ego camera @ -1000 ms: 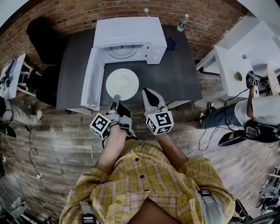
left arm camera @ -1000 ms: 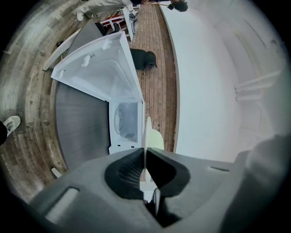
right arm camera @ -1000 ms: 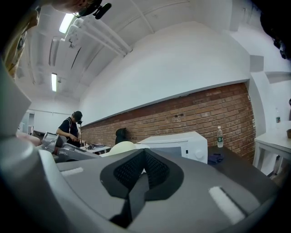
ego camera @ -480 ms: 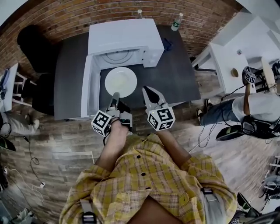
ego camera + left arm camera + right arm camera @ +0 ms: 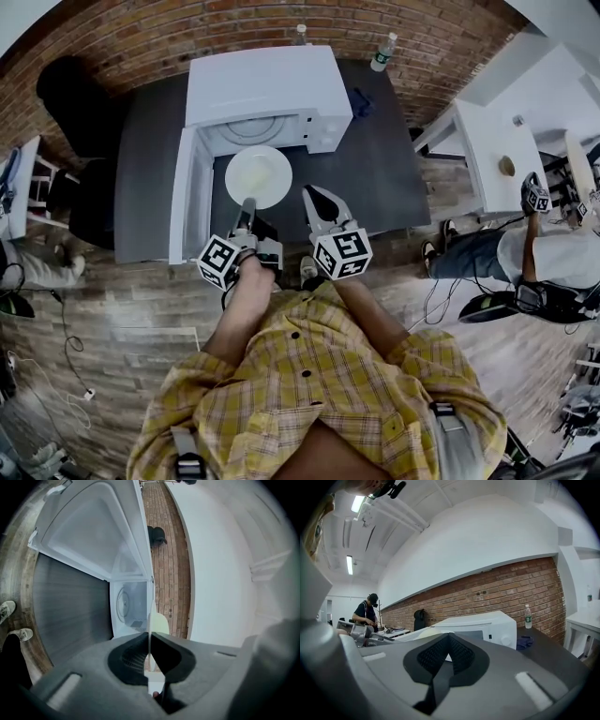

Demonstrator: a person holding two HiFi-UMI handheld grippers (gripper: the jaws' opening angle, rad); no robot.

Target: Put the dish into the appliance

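Closer to the open microwave (image 5: 267, 94) than a second earlier, the plate (image 5: 259, 176) hung by its rim in the clamped left tool (image 5: 248, 206), liable to droop and clip the opening; the right tool (image 5: 314, 197) was closed on nothing.

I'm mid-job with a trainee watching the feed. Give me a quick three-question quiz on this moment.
1. True or false: the white microwave oven has its door standing open.
2. Fill in: the empty right tool has its jaws ___.
3. Which one grips the round white plate by its rim? A) left tool B) right tool

Key: 1 true; 2 together; 3 A.
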